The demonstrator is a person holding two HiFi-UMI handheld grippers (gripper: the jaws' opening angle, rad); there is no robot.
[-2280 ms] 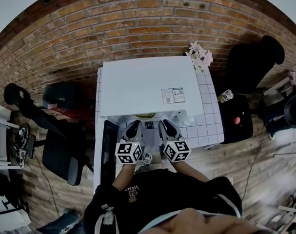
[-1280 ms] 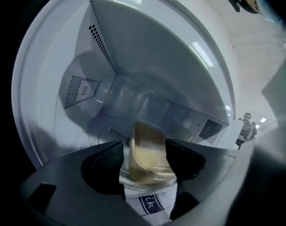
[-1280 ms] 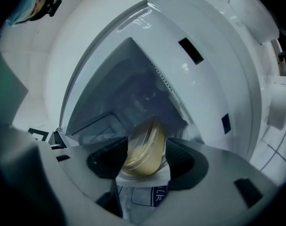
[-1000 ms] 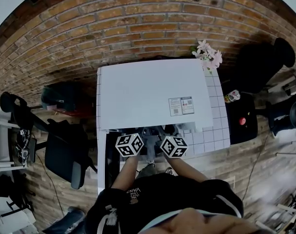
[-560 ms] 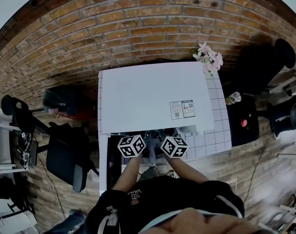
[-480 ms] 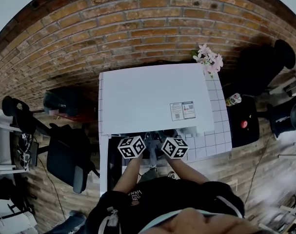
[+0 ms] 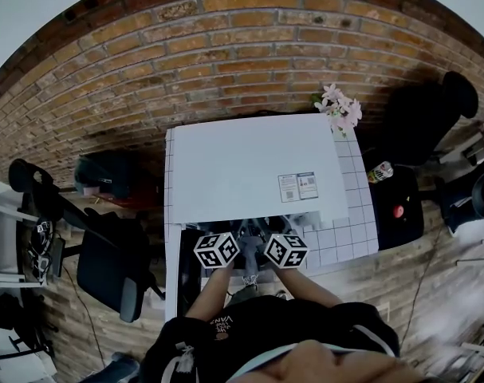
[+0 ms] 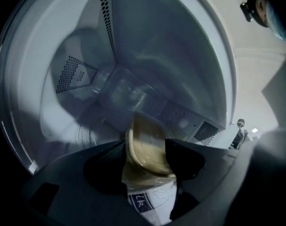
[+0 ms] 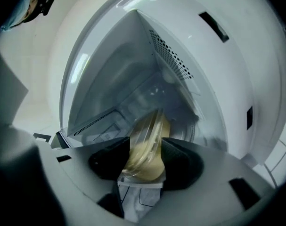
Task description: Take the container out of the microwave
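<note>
Two tongs, both in use, both on one container. Left tongs (image 8: 147, 157): jaws clamped on the container (image 8: 145, 145) by its rim. Right tongs (image 9: 145, 161): jaws likewise pinched on the rim from the other side.

Container is clear-walled, with pale yellowish contents that fill most of it; contents blurred, so I cannot say what they are. It hangs tilted between my jaws in both gripper views.

Position of container: at the mouth of the microwave (image 7: 249, 162). The white cavity (image 8: 133, 69) with its perforated vents lies behind it in both gripper views. From the head view it is hidden among the tongs and the microwave's front edge; only my two marker cubes show there, side by side, just in front of the opening.

Door (image 7: 187, 274) stands open at the left, dark, swung out toward me.

Count of the rest:
- One microwave, white top, with one printed sticker (image 7: 297, 187) near its right front corner; it sits on one white tiled table (image 7: 349, 214).
- One bunch of pink flowers (image 7: 341, 110) at the table's far right corner.
- One can (image 7: 379, 171) just off the table's right edge.
- One black chair (image 7: 106, 266) well to the left.
</note>
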